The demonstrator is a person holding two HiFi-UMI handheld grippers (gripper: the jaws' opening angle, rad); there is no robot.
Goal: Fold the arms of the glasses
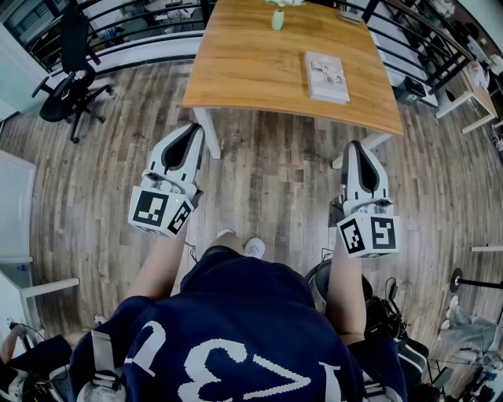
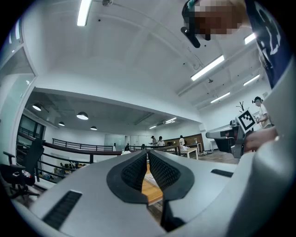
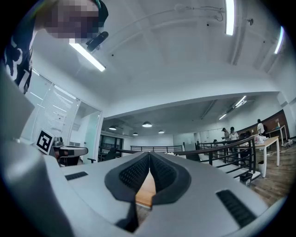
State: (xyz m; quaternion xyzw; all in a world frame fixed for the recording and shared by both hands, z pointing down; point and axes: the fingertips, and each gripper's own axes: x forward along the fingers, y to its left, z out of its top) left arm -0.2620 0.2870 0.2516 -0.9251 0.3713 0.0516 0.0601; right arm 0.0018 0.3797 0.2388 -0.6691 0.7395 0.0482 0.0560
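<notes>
Left tongs [image 1: 191, 133] are up over the floor [image 1: 275, 184], just short of the worktop's [image 1: 251, 74] near edge. Their pads are pressed together with nothing between them. Right tongs [image 1: 355, 148] are level with them off the near right corner, closed tight and empty too. On the worktop a book [image 1: 326, 76] lies toward the right edge and a pale little vase [image 1: 277, 17] stands at the far edge. The glasses [image 1: 351, 12] are probably that small dark shape at the far right corner, though it's too small to be sure. It sits well apart from both tongs.
</notes>
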